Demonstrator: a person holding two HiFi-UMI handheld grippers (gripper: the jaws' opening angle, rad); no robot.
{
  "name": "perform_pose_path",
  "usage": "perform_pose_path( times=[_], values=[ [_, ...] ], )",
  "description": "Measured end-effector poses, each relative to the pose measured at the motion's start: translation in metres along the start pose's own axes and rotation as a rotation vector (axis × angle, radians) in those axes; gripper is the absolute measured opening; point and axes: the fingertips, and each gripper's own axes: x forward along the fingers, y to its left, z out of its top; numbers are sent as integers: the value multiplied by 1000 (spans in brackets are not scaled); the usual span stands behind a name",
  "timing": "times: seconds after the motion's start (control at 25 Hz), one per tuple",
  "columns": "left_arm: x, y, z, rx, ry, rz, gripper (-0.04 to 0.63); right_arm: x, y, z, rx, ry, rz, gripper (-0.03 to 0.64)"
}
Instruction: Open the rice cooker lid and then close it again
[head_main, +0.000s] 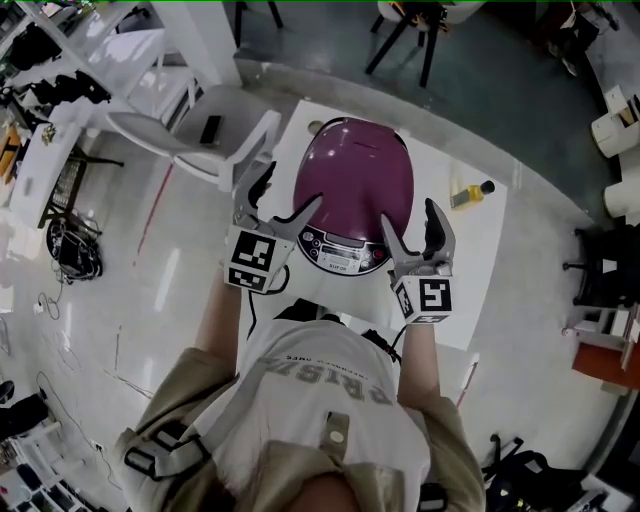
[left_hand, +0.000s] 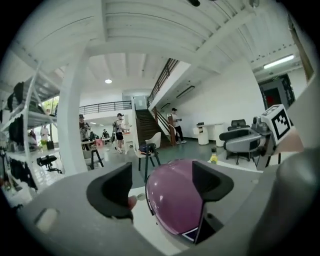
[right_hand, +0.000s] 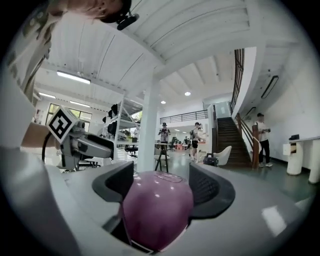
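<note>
A white bench (head_main: 470, 290) is seen from above, set at a slant on a pale glossy floor (head_main: 150, 300). A purple rice cooker (head_main: 352, 180), lid shut, is carried at its centre. A small yellow bottle (head_main: 470, 194) with a dark cap is laid on its side at three o'clock, well apart from the cooker. A small round object (head_main: 316, 126), too small to identify, is seen at eleven o'clock.

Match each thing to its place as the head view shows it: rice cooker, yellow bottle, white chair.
Things:
1. rice cooker
2. yellow bottle
3. white chair

Places:
A. on the floor beside the left edge of the table
B. on the table, near its right edge
C. in the middle of the table, lid shut

Pairs: 1-C, 2-B, 3-A
</note>
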Motion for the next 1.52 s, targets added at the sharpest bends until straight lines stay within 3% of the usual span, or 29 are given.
perform_pose_path(
  times=[0.12, 0.2, 0.32, 0.48, 0.64, 1.04, 1.28, 1.52],
  values=[
    [-3, -5, -3, -64, -13, 25, 364, 0, 5, 6, -41, -21, -43, 311],
    [-7, -1, 0, -67, -37, 85, 360, -2, 6, 9, -47, -34, -79, 279],
    [-16, 8, 4, -98, -87, 192, 358, -8, 0, 12, -16, -54, -153, 175],
    [-23, 13, 0, -148, -88, 266, 232, -14, -4, 18, -4, -77, -205, 144],
    [-26, 15, 8, -139, -112, 288, 187, -19, -5, 21, -15, -91, -239, 95],
    [-34, 20, 25, -34, -167, 344, 82, -28, -13, 28, -14, -116, -287, 5],
    [-37, 19, 35, 5, -201, 355, 9, -27, -11, 34, -26, -139, -266, 2],
    [-37, 16, 36, 15, -207, 338, 9, -27, -10, 37, -22, -155, -266, 2]
  ],
)
